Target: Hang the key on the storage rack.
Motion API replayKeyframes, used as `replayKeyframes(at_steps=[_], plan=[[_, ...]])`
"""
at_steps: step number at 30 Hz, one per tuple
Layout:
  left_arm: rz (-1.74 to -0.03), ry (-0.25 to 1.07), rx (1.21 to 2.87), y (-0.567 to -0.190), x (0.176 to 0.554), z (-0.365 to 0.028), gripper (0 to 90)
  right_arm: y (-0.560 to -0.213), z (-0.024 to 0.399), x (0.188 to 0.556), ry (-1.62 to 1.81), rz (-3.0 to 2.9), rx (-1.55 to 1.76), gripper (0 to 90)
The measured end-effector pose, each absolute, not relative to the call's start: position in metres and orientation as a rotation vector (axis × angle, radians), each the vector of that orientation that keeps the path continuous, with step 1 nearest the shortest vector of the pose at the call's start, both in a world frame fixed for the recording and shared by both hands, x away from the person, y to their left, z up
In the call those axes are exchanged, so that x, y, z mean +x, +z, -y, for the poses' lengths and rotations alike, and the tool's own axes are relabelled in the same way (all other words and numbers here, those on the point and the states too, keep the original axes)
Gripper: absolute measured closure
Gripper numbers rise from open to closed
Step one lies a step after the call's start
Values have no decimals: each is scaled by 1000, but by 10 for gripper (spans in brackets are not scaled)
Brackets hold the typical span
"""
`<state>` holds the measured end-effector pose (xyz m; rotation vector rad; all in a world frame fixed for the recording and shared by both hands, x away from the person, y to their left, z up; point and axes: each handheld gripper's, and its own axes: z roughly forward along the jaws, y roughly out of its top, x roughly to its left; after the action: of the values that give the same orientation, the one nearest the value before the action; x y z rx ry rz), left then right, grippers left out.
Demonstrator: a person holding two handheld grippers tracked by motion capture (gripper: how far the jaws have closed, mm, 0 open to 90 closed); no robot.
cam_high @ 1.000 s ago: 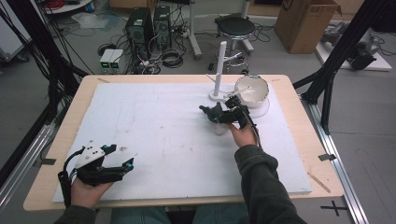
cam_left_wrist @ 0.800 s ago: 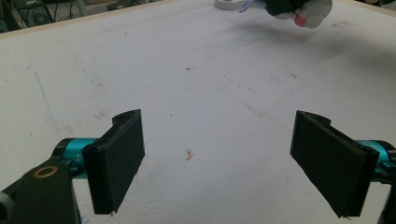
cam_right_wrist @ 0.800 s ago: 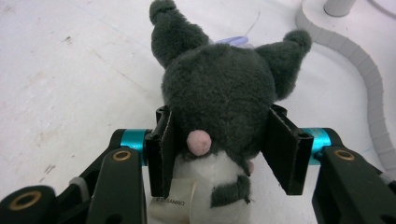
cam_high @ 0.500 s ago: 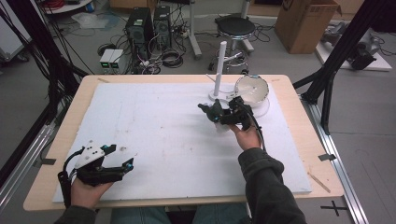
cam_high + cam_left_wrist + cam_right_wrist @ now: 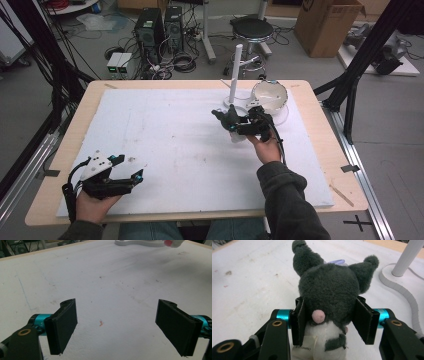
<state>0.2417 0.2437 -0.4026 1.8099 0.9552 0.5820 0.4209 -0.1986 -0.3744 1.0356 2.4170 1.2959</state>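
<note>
A wooden worktop (image 5: 320, 107) under a white sheet (image 5: 165, 135) stands on a grey floor (image 5: 30, 105). Beyond its far edge sit computer towers (image 5: 160, 25), tangled cables (image 5: 182, 60) and a round stool (image 5: 252, 29); a cardboard box (image 5: 325, 25) stands far right.

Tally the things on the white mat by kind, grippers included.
Plush toy: 1
Stand with post: 1
Bowl: 1
Grippers: 2, left gripper and right gripper
Total: 5
</note>
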Motion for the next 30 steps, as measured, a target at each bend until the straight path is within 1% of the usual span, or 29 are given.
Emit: replayKeyframes(at_steps=[12,30], plan=[[-958,583,1808,-403,242,-242,180,-367,206,414,1421,-2358,995,491],[-957,580,1808,-403,242,-242,180,-353,221,408,1478,-2308,974,491]])
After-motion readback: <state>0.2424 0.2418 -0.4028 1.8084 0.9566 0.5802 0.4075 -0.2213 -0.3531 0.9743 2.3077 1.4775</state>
